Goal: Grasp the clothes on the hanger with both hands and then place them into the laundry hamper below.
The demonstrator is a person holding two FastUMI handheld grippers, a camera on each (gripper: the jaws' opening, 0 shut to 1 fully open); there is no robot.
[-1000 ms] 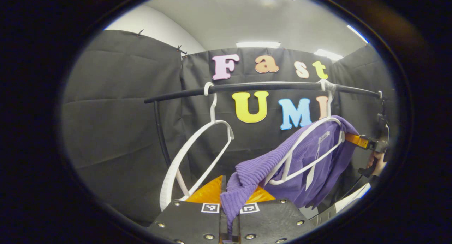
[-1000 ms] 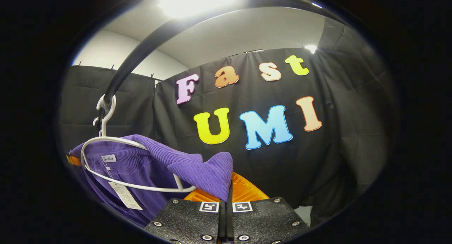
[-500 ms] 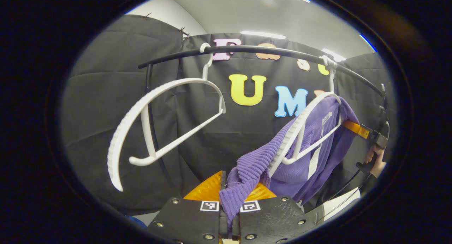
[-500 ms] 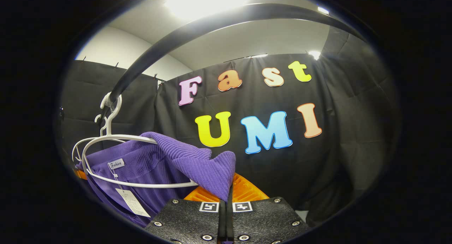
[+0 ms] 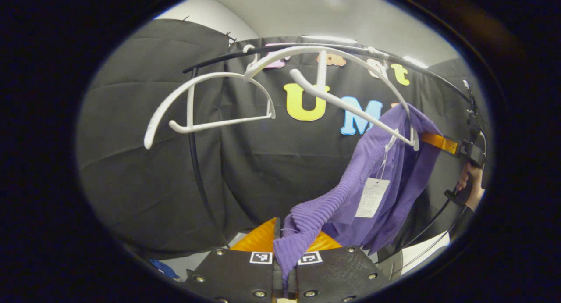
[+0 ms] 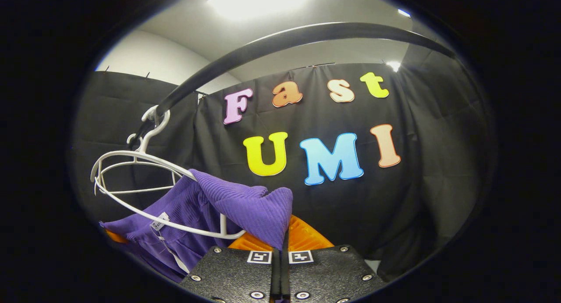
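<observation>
In the left gripper view, the left gripper is clamped on a ribbed fold of the purple sweater, which runs up and right to a tilted white hanger on the black rail. An empty white hanger hangs to its left. In the right gripper view, the right gripper pinches the sweater's other shoulder, off the hanger's near end.
</observation>
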